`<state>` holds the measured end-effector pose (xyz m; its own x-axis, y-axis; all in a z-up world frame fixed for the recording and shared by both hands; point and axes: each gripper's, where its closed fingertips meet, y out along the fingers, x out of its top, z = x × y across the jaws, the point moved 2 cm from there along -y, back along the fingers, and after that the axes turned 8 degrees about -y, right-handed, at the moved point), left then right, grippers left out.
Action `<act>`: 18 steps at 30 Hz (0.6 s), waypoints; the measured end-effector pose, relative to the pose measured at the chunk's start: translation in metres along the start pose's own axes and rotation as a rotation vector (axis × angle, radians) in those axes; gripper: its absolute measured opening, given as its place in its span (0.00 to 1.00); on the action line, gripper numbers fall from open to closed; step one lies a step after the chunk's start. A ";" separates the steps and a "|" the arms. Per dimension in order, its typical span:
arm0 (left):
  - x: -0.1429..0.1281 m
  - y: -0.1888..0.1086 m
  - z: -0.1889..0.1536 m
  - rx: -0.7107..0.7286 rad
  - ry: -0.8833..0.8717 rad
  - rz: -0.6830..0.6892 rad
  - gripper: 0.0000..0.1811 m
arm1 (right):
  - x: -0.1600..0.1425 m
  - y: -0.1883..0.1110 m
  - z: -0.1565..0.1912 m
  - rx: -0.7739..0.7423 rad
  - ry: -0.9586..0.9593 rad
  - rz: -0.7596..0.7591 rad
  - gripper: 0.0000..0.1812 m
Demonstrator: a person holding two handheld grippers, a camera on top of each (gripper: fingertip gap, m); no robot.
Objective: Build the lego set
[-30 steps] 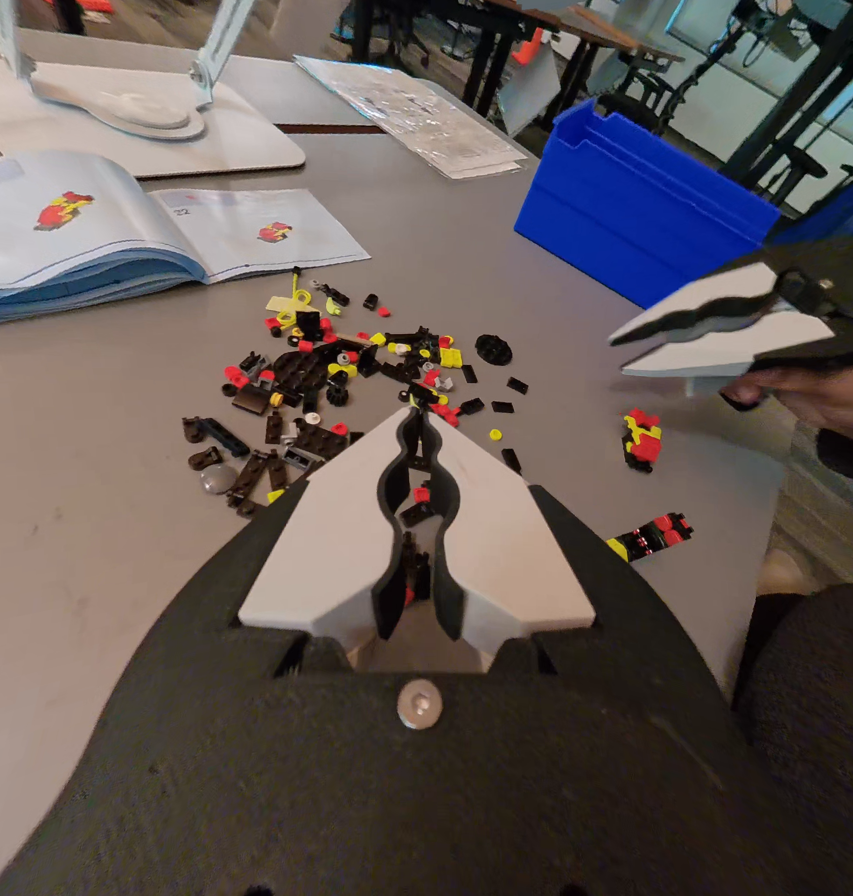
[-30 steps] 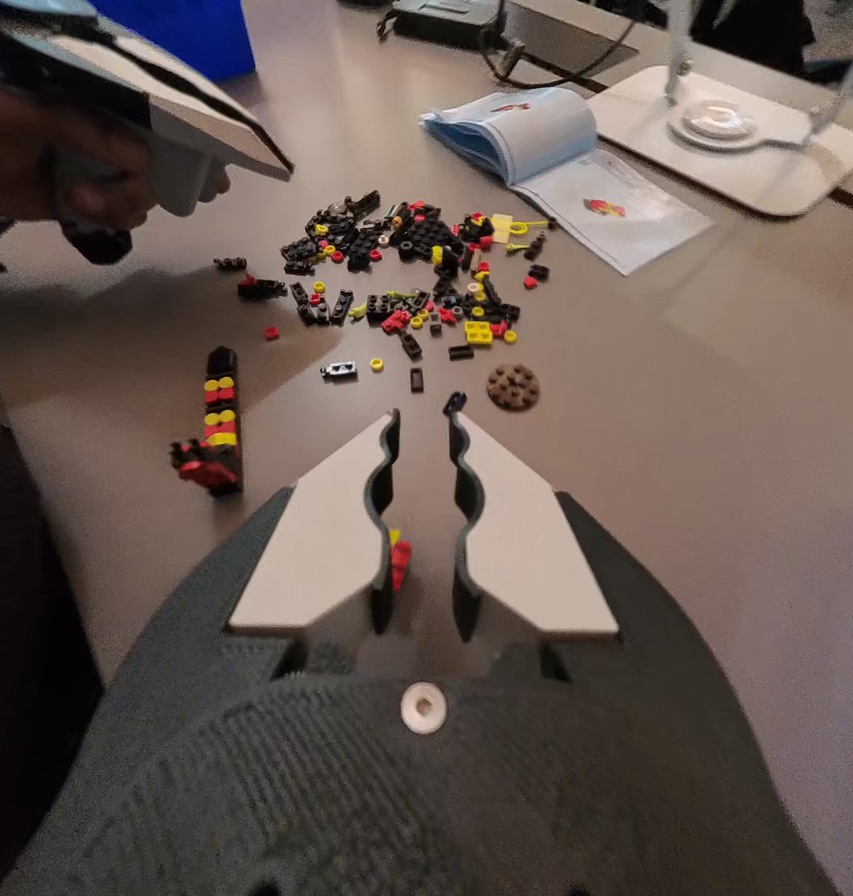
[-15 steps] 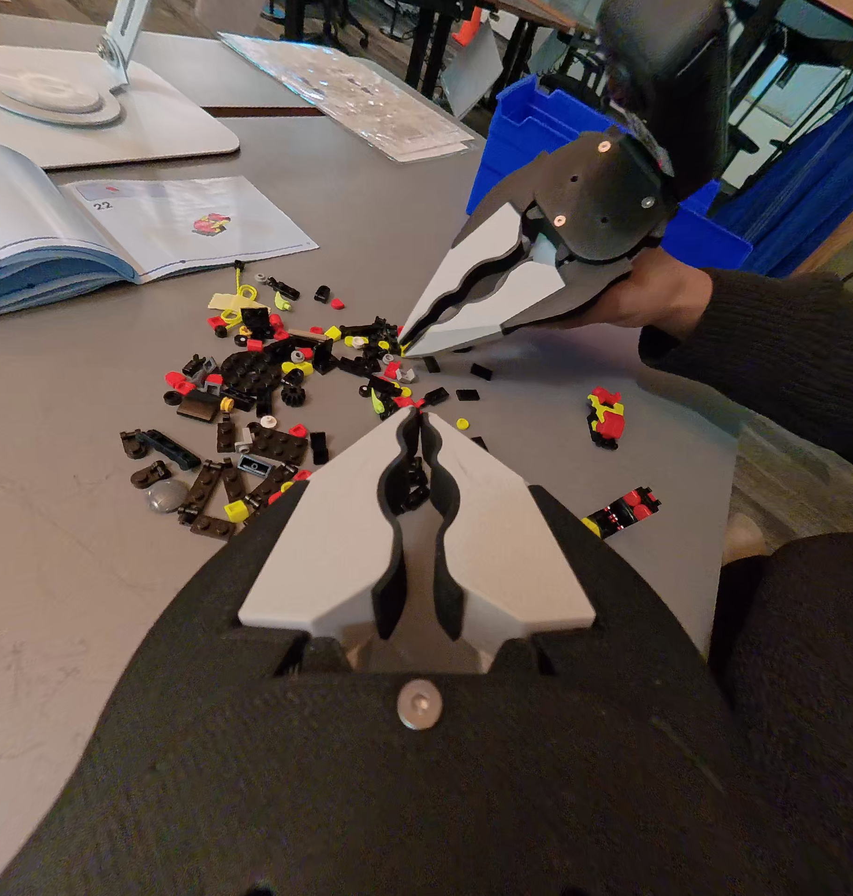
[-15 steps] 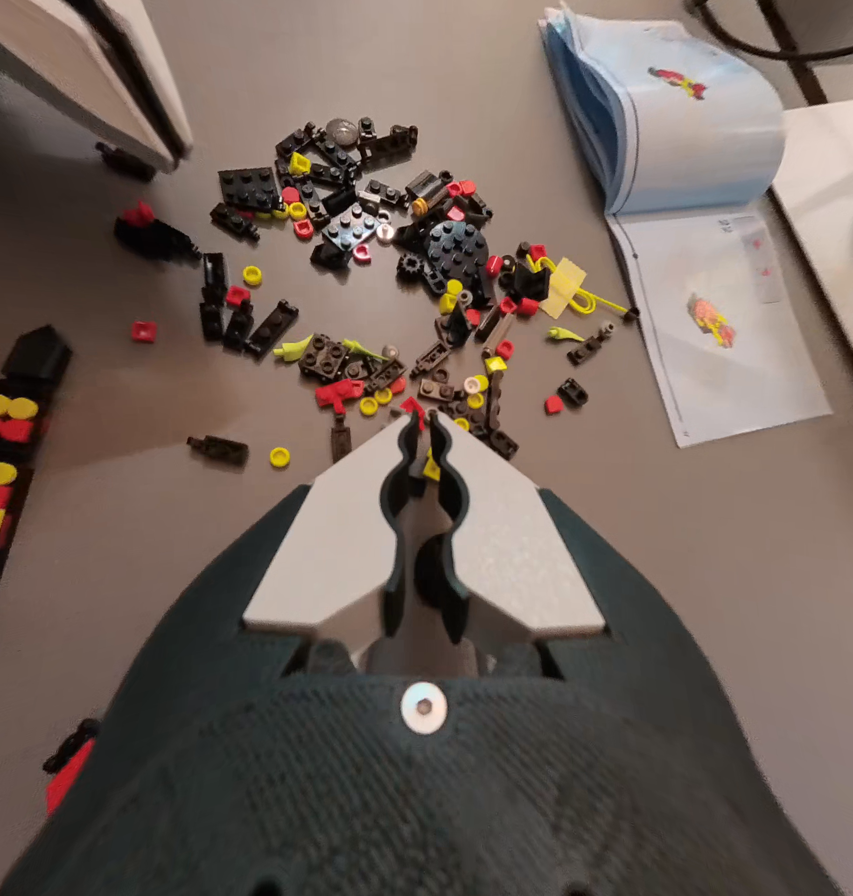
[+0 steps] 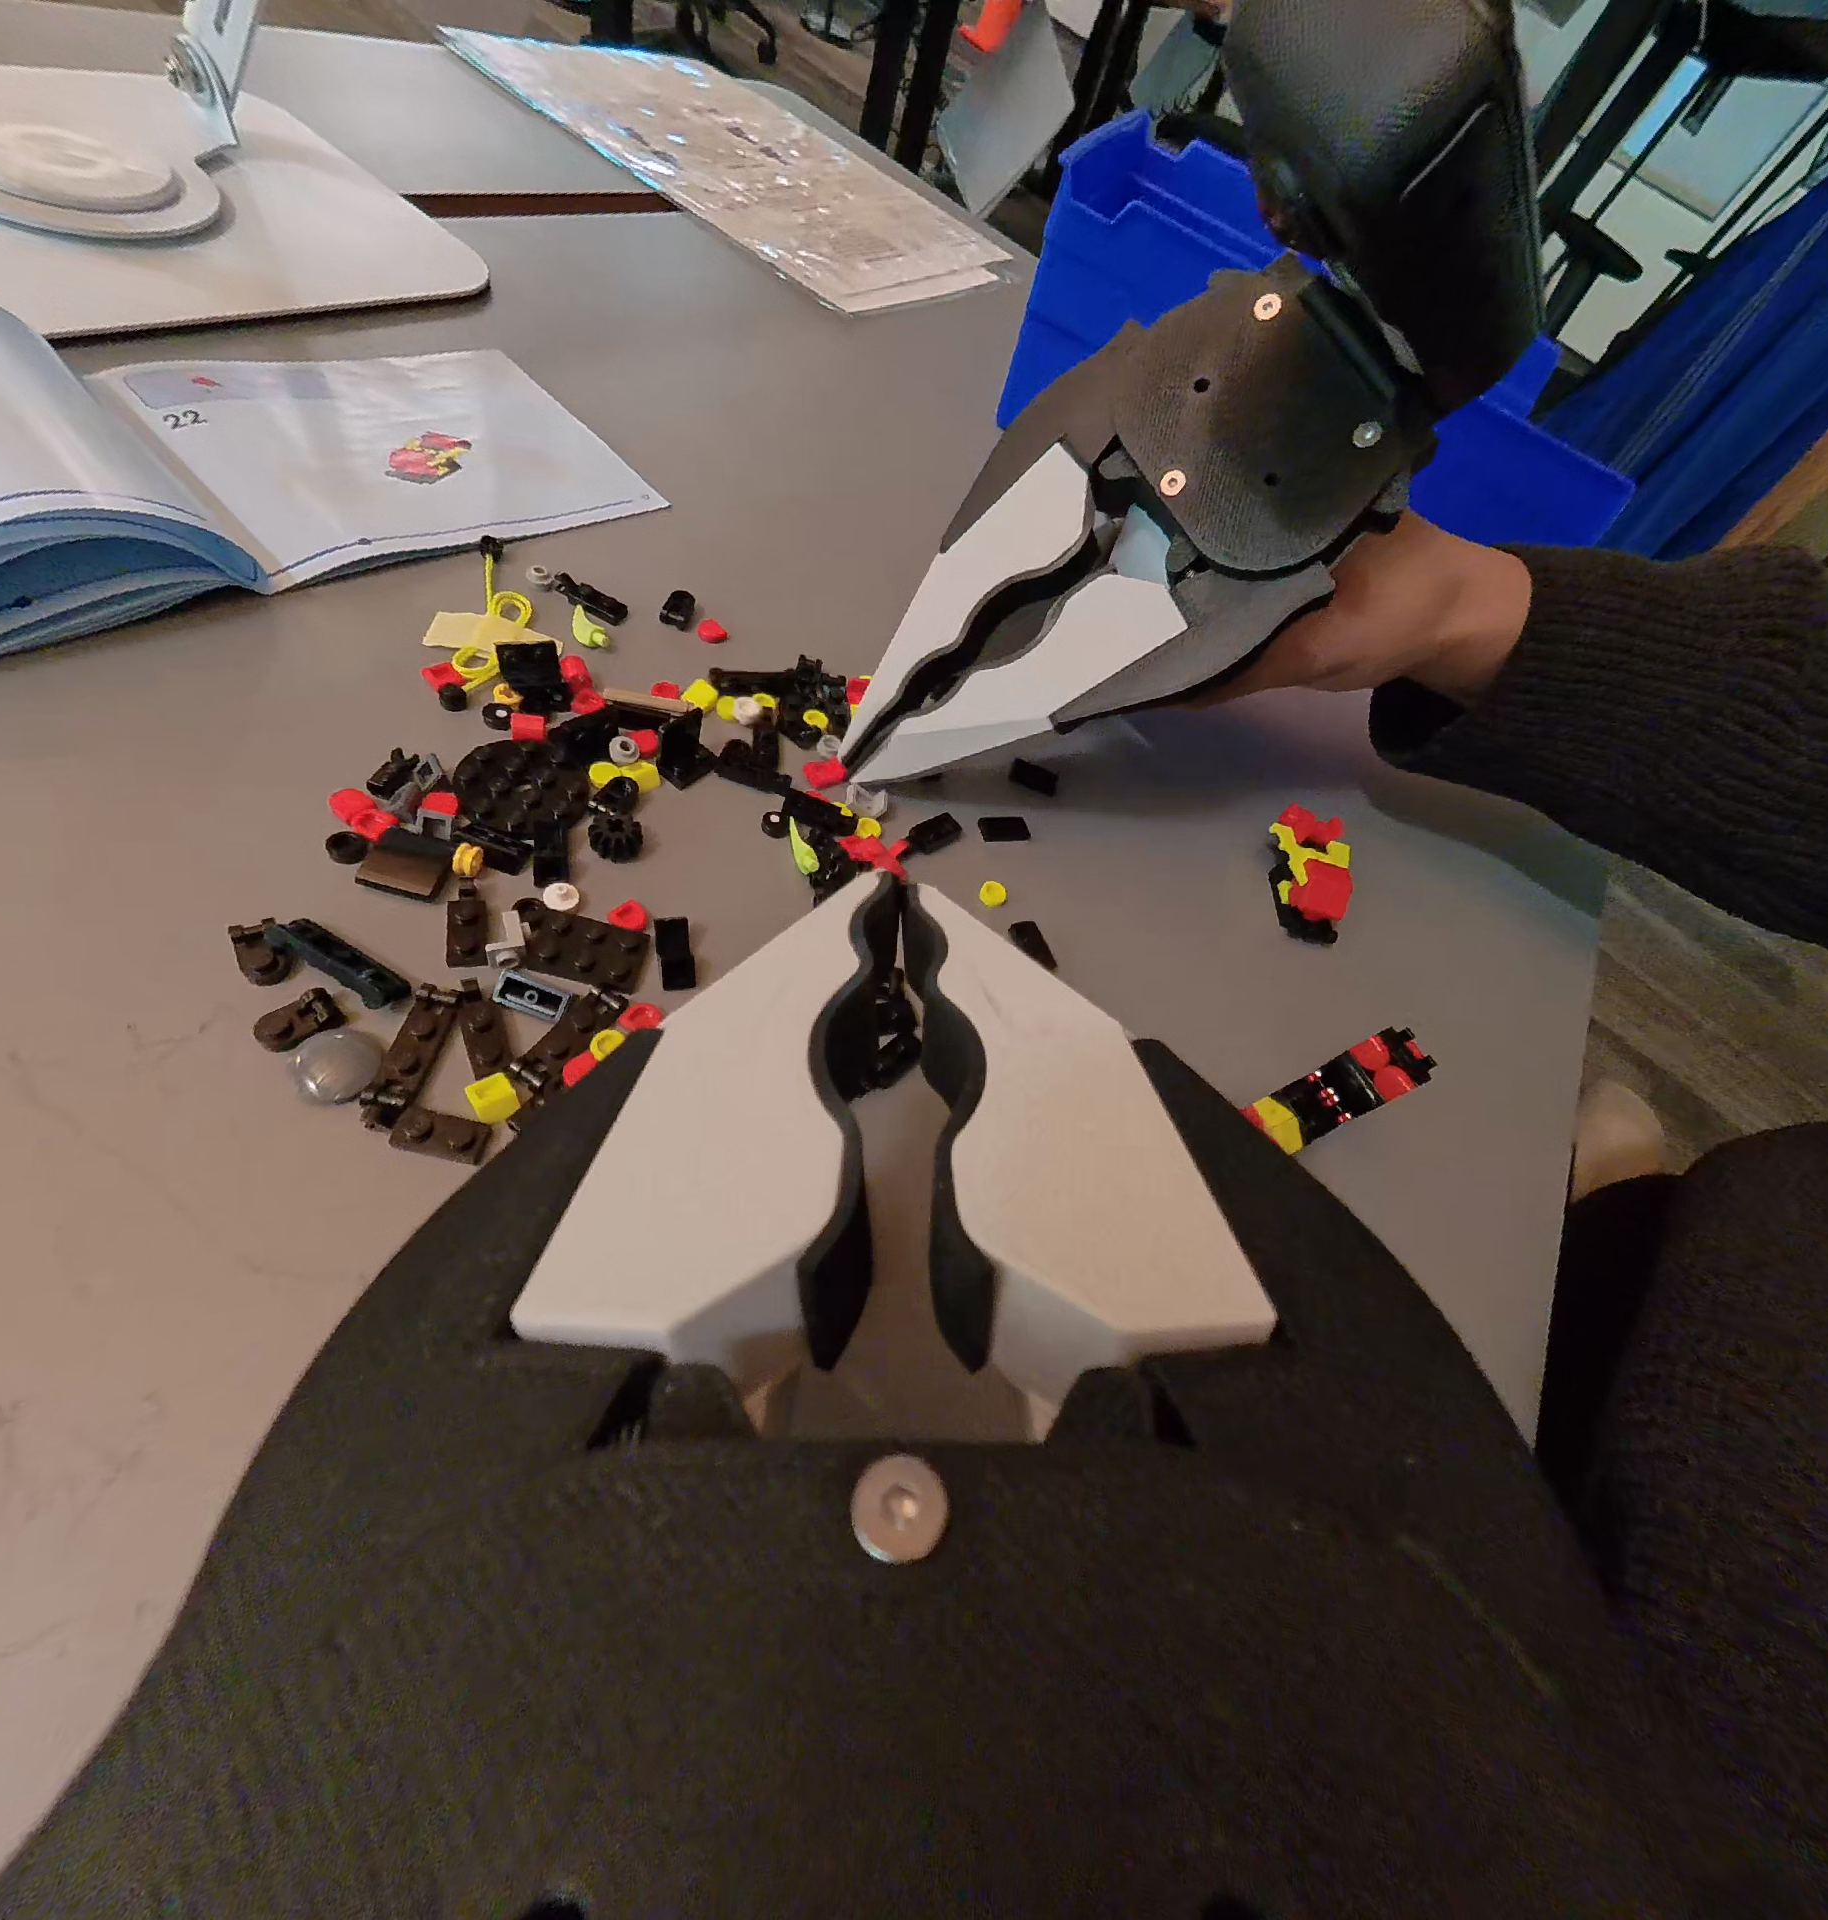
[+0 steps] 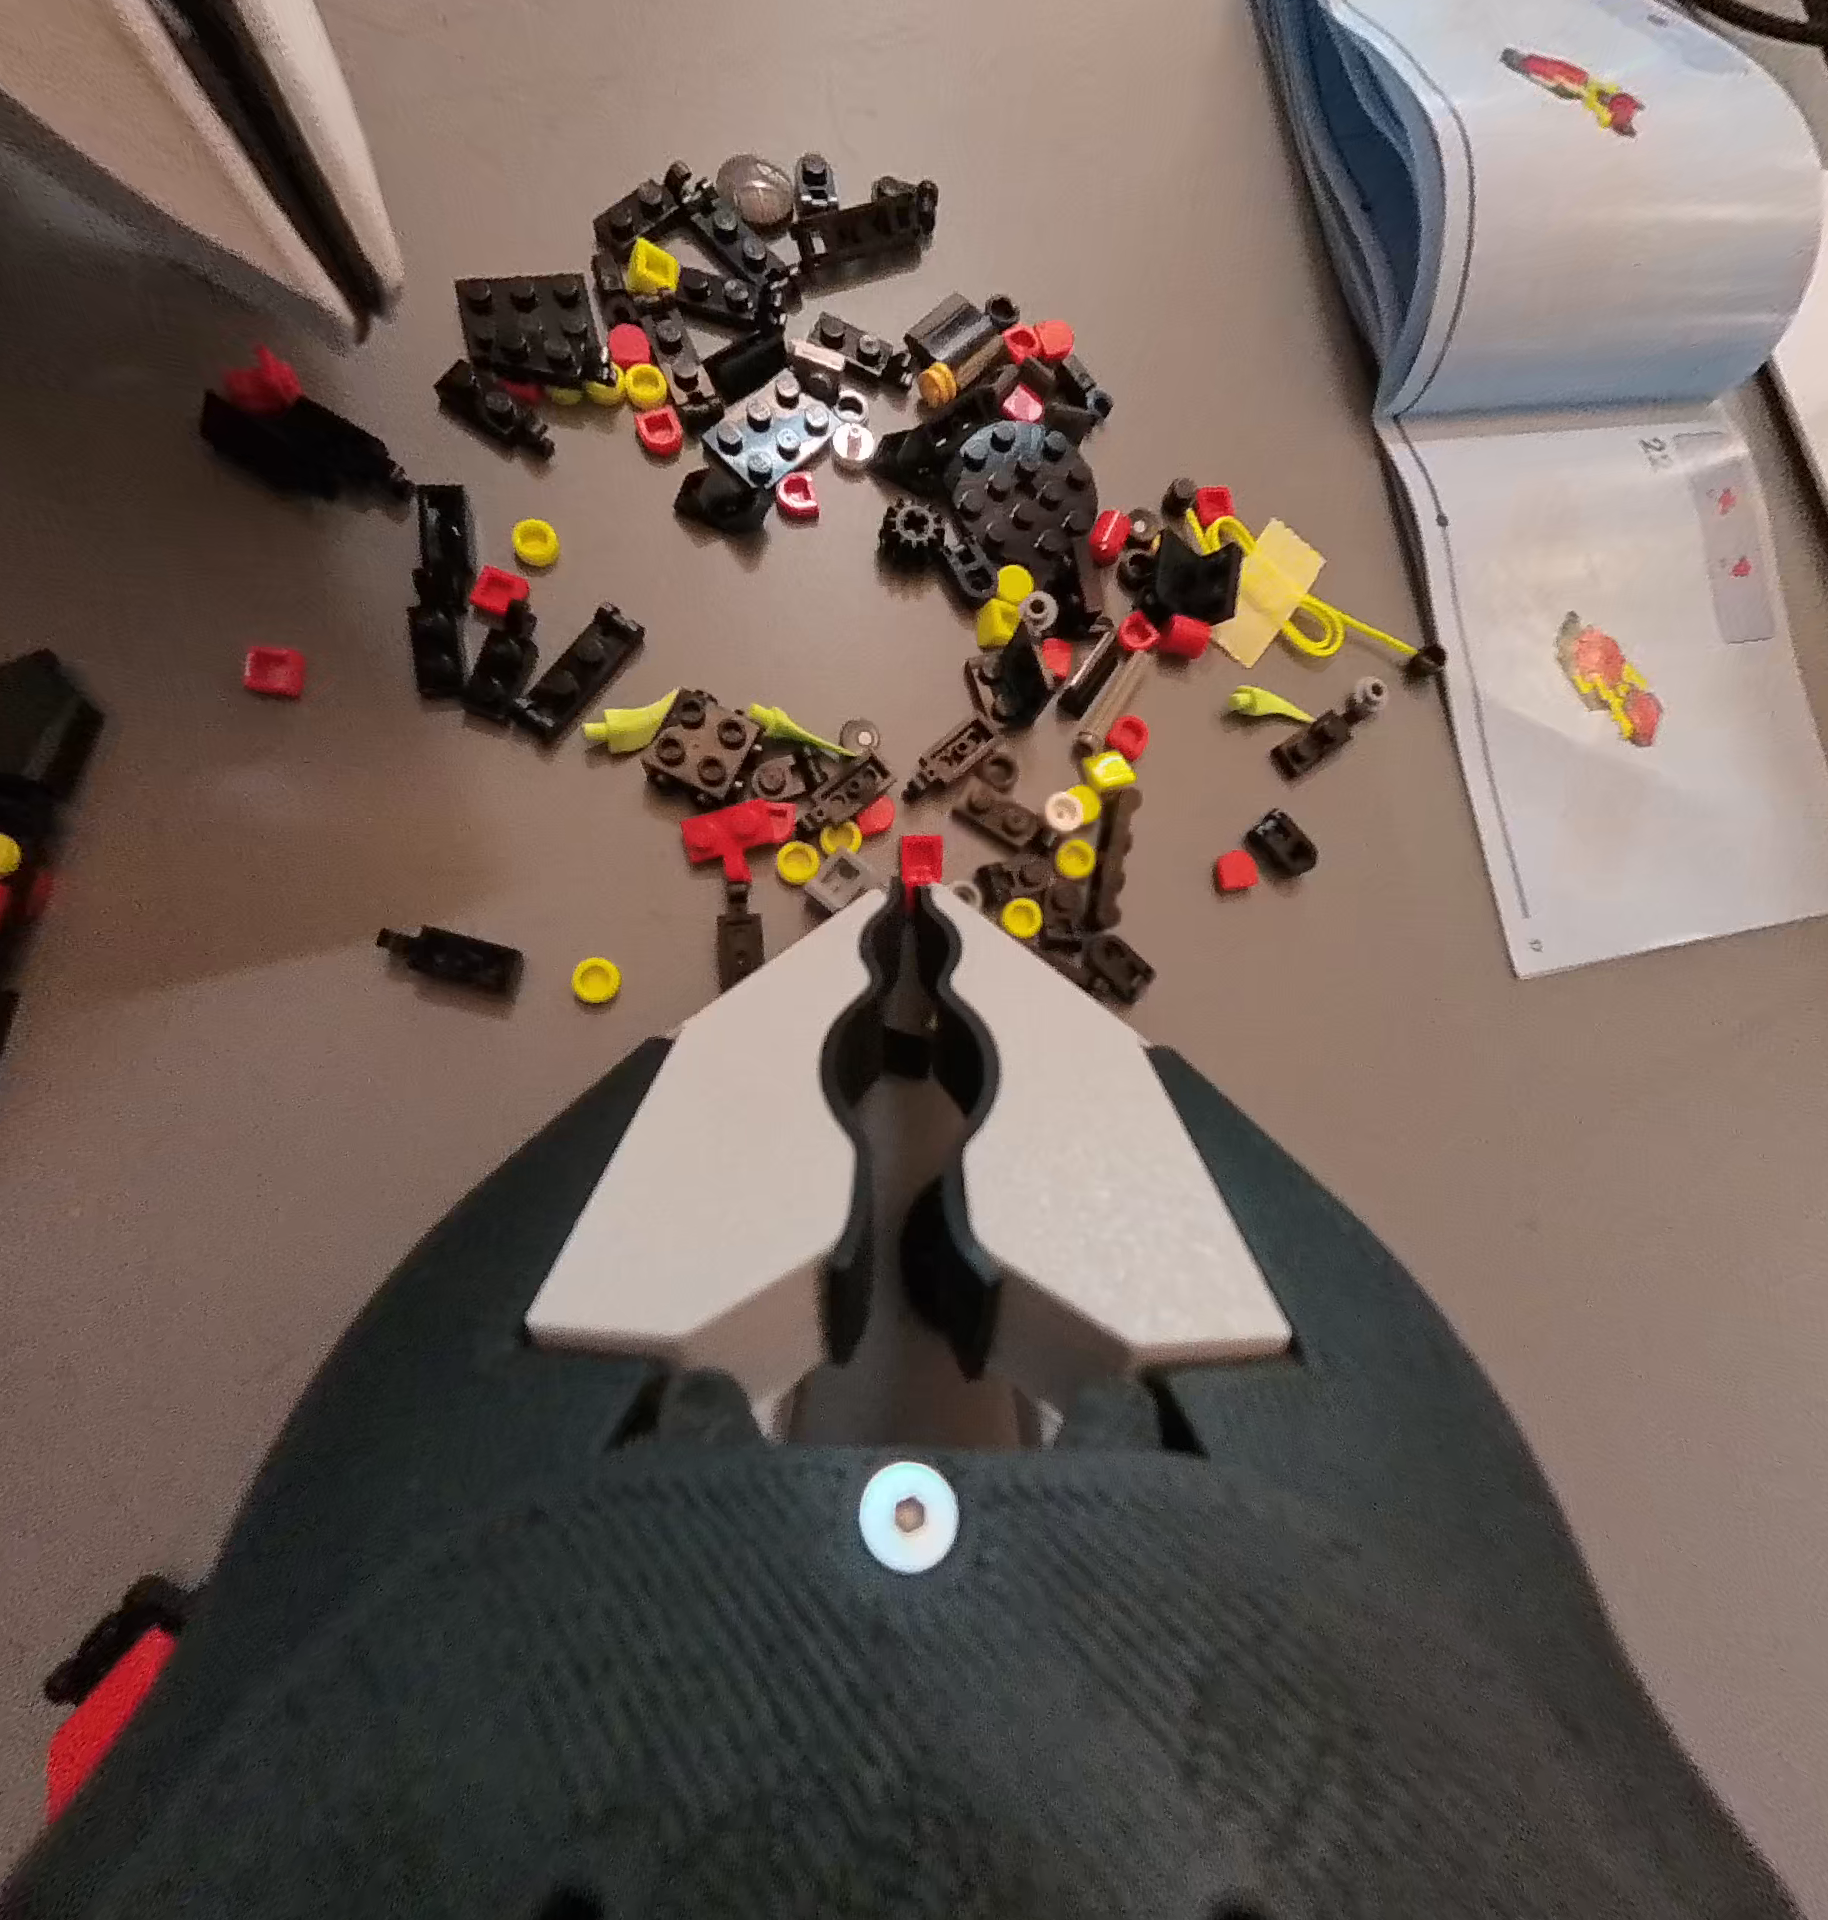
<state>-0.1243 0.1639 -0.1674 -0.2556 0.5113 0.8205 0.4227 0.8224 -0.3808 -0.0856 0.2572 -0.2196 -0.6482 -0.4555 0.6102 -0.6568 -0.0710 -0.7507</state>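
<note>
A pile of loose black, red and yellow Lego pieces (image 5: 536, 779) lies on the grey table (image 5: 110, 1195); it also shows in the right wrist view (image 6: 1014, 499). My right gripper (image 6: 915, 902) is tipped down into the pile and shut on a small red piece (image 6: 920, 854); the left wrist view shows it too (image 5: 850, 767). My left gripper (image 5: 894, 885) is shut just above the pile's near edge. A black piece (image 5: 884, 1029) shows through the hollow behind its tips; I cannot tell if it is gripped. A long black, red and yellow strip (image 5: 1341, 1081) and a small red-yellow build (image 5: 1310, 883) lie to the right.
An open instruction booklet (image 5: 266, 468) lies at the back left, with a white stand base (image 5: 266, 239) behind it. A clear bag (image 5: 764, 166) and a blue bin (image 5: 1201, 291) are at the back. The table's edge (image 5: 1590, 1039) runs close on the right. Tip to tip, the grippers are about 10 cm apart. From either gripper's tips it is about 15 cm to the small red-yellow build (image 5: 1310, 883).
My right gripper came in from the right, open, dropped its tips into the pile and shut on the small red piece. My left gripper stayed shut and shifted only slightly.
</note>
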 end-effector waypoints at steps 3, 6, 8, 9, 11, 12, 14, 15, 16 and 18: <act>-0.001 0.000 0.001 0.002 0.003 0.004 0.00 | 0.001 -0.003 0.000 0.001 0.014 -0.022 0.00; -0.001 0.001 -0.001 -0.007 0.008 0.005 0.00 | 0.005 -0.011 -0.001 0.006 0.055 -0.071 0.00; -0.001 0.001 -0.003 -0.019 0.020 0.001 0.00 | 0.011 -0.020 -0.001 0.007 0.086 -0.117 0.00; -0.001 0.001 -0.006 -0.031 0.029 -0.003 0.00 | 0.014 -0.026 0.000 0.010 0.104 -0.148 0.00; 0.001 0.000 -0.011 -0.060 0.044 -0.018 0.00 | 0.025 -0.038 0.005 0.033 0.150 -0.230 0.00; 0.001 0.000 -0.015 -0.078 0.051 -0.026 0.00 | 0.031 -0.044 0.009 0.052 0.177 -0.275 0.00; 0.002 0.000 -0.019 -0.097 0.061 -0.031 0.00 | 0.045 -0.055 0.017 0.089 0.228 -0.358 0.00; 0.001 0.000 -0.020 -0.104 0.065 -0.028 0.00 | 0.054 -0.060 0.021 0.107 0.246 -0.399 0.00; 0.001 0.000 -0.023 -0.120 0.072 -0.027 0.00 | 0.063 -0.065 0.025 0.125 0.261 -0.439 0.00; 0.002 -0.001 -0.030 -0.162 0.074 -0.042 0.00 | 0.081 -0.073 0.034 0.173 0.293 -0.519 0.00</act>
<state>-0.0993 0.1563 -0.1526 -0.2138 0.4527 0.8656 0.5493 0.7885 -0.2766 -0.0769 0.1952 -0.1244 -0.3563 -0.0625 0.9323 -0.8586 -0.3716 -0.3530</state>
